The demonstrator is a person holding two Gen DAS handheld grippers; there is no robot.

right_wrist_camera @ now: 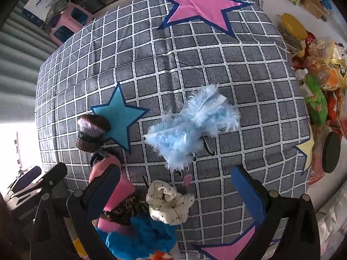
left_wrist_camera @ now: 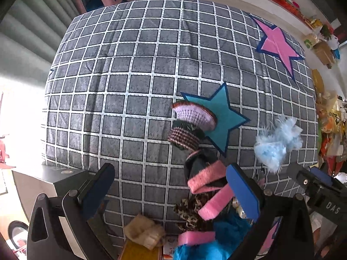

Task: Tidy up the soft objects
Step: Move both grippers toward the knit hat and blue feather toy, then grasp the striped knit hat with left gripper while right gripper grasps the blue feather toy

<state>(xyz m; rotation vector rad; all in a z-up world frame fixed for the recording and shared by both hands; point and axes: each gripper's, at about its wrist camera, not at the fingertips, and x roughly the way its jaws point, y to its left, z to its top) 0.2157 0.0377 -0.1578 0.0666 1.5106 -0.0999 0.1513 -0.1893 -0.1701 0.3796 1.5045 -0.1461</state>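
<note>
Jaws apart on both grippers, empty. Fluffy blue piece point(right_wrist_camera: 193, 123) at twelve o'clock: featherlight, limp; pinch mid-body.

both grippers are black with round silver screws. the left gripper point(left_wrist_camera: 173, 191) and right gripper point(right_wrist_camera: 176, 189) carry blue pads point(right_wrist_camera: 249, 195).

Fluffy blue sock point(right_wrist_camera: 190, 127) (crochet hat point(right_wrist_camera: 92, 127))

Cluttered home: star-patterned bedsheet point(left_wrist_camera: 151, 69), snacks point(right_wrist_camera: 316, 106).
</note>
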